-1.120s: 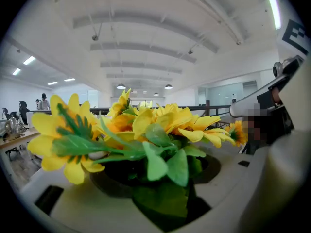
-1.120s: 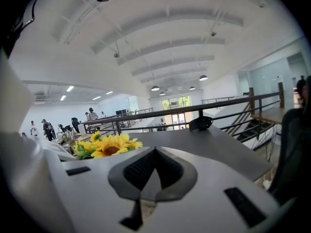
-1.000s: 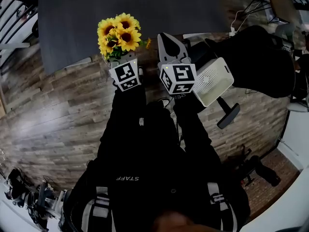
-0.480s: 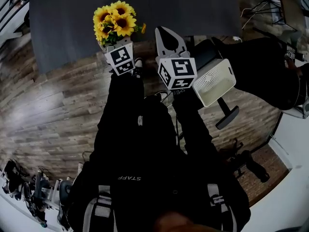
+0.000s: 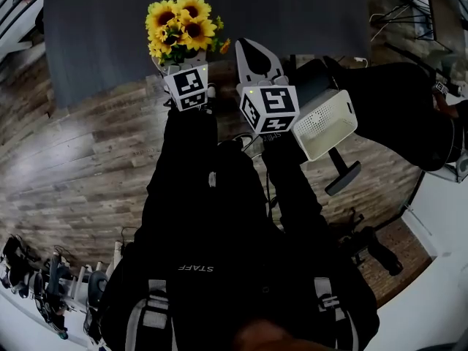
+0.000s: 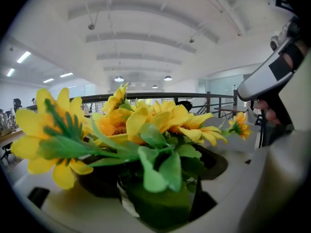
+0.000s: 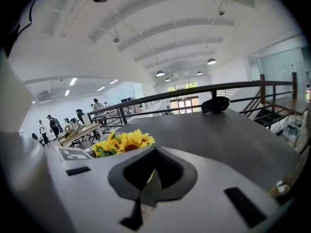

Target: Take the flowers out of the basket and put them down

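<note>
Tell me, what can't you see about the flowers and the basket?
Stems of the flowers: head view, blooms cover them.
Whether they touch the table: left gripper view, leaves block it.
Inside of the basket: head view, only its outside shows.

One bunch of yellow sunflowers (image 5: 181,25) at upper centre, two grippers, left gripper (image 5: 180,58) and right gripper (image 5: 249,50), one white basket (image 5: 326,124) right of centre, one dark table (image 5: 307,13)
</note>
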Tool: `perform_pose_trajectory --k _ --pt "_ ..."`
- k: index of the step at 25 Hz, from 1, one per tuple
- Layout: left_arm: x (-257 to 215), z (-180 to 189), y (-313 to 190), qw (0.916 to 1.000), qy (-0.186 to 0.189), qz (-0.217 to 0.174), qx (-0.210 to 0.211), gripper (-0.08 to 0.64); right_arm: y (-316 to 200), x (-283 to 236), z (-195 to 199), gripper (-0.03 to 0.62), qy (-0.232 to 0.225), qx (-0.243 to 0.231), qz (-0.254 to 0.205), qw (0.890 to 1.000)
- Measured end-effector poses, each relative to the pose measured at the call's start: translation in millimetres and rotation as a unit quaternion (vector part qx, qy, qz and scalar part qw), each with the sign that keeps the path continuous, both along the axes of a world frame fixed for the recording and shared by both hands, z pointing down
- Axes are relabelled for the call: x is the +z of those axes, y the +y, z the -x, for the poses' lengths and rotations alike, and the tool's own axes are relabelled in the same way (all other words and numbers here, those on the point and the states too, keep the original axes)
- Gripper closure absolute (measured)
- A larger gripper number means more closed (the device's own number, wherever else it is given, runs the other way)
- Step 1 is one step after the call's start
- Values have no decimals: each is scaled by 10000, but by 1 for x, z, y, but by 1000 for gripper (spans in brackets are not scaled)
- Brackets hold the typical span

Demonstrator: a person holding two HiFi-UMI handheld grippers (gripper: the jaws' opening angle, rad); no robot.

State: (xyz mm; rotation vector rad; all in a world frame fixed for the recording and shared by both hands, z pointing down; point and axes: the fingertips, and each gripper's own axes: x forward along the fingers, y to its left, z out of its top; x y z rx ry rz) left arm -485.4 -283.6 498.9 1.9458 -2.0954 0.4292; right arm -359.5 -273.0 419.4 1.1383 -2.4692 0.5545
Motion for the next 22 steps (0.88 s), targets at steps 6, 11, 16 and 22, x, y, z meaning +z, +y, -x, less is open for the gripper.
perform_pose_trajectory --k 6,11,16,22 --pt "-6 -1 26 9998 148 63 -103 106 11 -7 0 578 -17 -90 -61 9999" --pt "-27 -4 79 9985 300 103 -457 106 30 -30 -5 578 -124 -96 -151 9998" --pt "-81 -13 131 9963 380 -162 -752 111 63 -74 -16 578 -364 -207 -426 9982" --pt "-167 -42 191 9924 420 -722 -900 287 115 -142 -39 578 -633 -221 -788 9946"
